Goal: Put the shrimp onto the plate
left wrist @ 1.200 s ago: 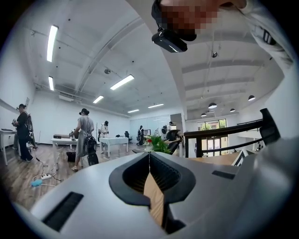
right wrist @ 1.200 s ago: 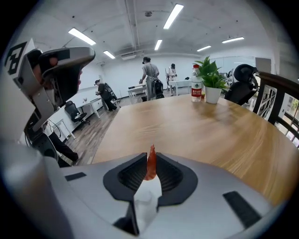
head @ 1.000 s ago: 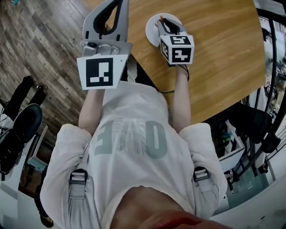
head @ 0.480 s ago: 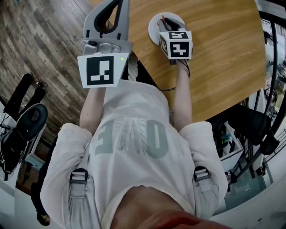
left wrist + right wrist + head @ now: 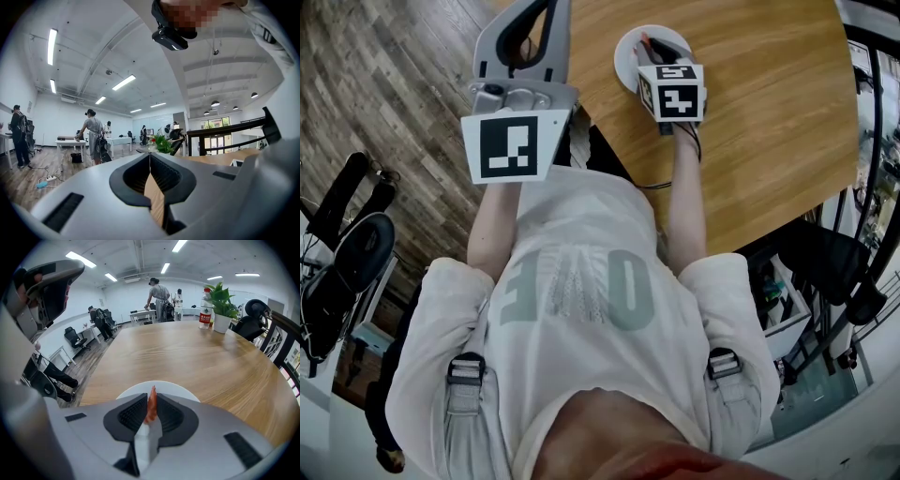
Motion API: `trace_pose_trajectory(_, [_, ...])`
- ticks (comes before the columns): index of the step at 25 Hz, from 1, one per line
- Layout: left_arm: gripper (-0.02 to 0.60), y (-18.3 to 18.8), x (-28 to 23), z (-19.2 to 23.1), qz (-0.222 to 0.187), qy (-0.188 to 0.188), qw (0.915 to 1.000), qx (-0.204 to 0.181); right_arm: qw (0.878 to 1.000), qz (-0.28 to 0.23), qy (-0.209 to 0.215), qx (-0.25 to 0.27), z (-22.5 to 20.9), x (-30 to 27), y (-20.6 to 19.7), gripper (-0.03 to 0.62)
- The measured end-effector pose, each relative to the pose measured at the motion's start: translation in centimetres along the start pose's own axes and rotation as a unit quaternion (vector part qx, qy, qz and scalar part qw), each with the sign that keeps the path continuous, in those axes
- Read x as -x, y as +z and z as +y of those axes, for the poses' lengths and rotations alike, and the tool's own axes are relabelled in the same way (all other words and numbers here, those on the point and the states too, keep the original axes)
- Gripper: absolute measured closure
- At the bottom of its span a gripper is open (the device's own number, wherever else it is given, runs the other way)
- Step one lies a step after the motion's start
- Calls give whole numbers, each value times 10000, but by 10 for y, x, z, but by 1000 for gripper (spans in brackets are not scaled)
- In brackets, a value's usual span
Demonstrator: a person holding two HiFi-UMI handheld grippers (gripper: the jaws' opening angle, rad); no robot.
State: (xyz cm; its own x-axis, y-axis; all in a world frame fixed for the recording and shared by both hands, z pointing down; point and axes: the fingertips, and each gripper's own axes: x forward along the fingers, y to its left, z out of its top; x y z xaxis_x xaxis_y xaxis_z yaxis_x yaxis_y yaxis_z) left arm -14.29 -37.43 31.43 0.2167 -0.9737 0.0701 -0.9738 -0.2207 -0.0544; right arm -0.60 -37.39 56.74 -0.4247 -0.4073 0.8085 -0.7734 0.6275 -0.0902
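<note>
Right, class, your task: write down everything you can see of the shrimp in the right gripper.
The shrimp is a slim orange-red piece tapering to a pointed tip, smooth and toy-like in look. It lies lengthwise between the jaws of the right gripper, clamped from both sides, its tip poking just past them. It is held over the white plate on the wooden table; whether it touches the plate cannot be told. Its rear end is hidden inside the gripper.

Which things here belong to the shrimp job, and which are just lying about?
Job: shrimp, clamped in the right hand-held gripper; white plate beneath.
Lying about: water bottle and potted plant far down the table; left hand-held gripper, shut, empty.
</note>
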Motion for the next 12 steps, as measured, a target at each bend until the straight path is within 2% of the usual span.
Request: trace_pose_trajectory(12, [571,5,5,0,-67,-23,10000,-49,9997,-68,83,234,7,2,1,510])
